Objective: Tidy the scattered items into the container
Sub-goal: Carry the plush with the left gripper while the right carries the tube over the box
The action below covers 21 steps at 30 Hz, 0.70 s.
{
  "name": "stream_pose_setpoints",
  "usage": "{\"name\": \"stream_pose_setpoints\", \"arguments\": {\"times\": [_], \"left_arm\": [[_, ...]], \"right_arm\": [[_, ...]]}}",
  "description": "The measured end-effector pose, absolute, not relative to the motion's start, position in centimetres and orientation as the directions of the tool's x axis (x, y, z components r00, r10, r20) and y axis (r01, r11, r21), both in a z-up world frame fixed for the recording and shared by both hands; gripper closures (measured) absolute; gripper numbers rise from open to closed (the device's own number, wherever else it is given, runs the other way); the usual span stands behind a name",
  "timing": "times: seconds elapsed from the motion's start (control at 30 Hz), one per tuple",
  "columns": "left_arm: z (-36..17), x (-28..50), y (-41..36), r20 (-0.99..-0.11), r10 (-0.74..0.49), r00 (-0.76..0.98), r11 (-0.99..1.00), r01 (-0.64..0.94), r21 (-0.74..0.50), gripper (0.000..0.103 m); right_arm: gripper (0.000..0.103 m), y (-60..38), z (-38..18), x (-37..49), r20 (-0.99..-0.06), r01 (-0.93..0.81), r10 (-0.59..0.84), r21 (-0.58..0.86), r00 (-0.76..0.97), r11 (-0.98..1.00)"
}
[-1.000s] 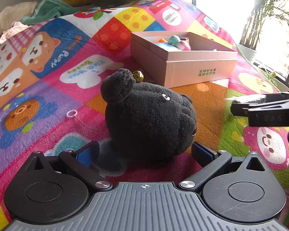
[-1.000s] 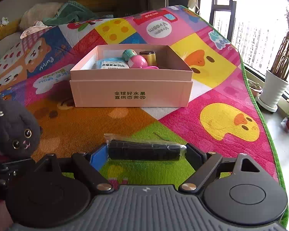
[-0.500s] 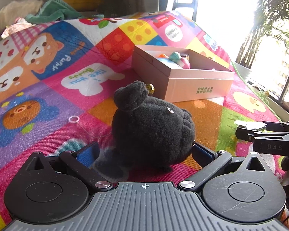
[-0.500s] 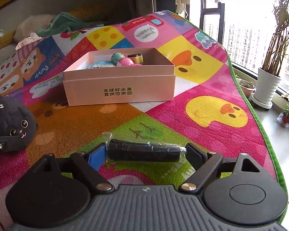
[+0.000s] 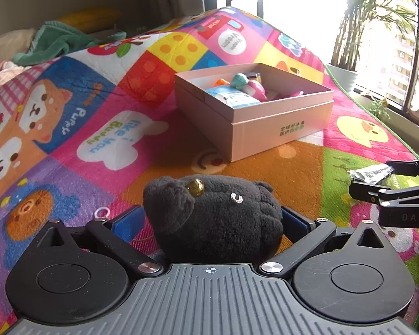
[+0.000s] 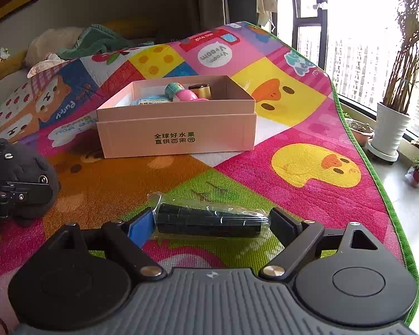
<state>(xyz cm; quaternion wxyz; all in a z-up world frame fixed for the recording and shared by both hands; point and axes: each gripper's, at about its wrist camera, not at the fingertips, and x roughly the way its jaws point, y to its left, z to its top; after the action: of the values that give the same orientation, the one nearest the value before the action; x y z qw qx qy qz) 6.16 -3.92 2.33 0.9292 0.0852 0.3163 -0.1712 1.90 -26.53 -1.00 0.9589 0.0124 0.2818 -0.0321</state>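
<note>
Left wrist: black plush (image 5: 218, 217) clamped between left tool (image 5: 212, 223) fingers.

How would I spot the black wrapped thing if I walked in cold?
Find the pink box on the colourful play mat. Nearer than it, over the green patch, a black roll in crinkly clear plastic sits crosswise between two fingers. The other black thing, the plush toy, is furry.
</note>
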Motion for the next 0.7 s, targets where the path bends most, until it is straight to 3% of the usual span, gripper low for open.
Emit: {"name": "stream_pose_setpoints", "arguments": {"times": [0.2,0.3,0.7], "left_arm": [[2.4,6.3,-4.5,-0.634,-0.249,0.732,0.919,0.385,0.084,0.0],[2.7,6.4,-4.8,-0.642,-0.258,0.722,0.914,0.399,0.08,0.011],[5.1,6.1,-5.9,-0.615,-0.269,0.741,0.886,0.441,0.142,0.011]], "right_arm": [[0.015,-26.8,-1.0,1.8,-0.539,0.067,-0.042,0.026,0.841,0.997],[0.015,-26.7,-1.0,1.8,-0.538,0.057,-0.035,0.025,0.842,0.998],[0.015,-27.1,-0.4,2.0,-0.567,0.02,0.002,0.032,0.824,0.999]]}}
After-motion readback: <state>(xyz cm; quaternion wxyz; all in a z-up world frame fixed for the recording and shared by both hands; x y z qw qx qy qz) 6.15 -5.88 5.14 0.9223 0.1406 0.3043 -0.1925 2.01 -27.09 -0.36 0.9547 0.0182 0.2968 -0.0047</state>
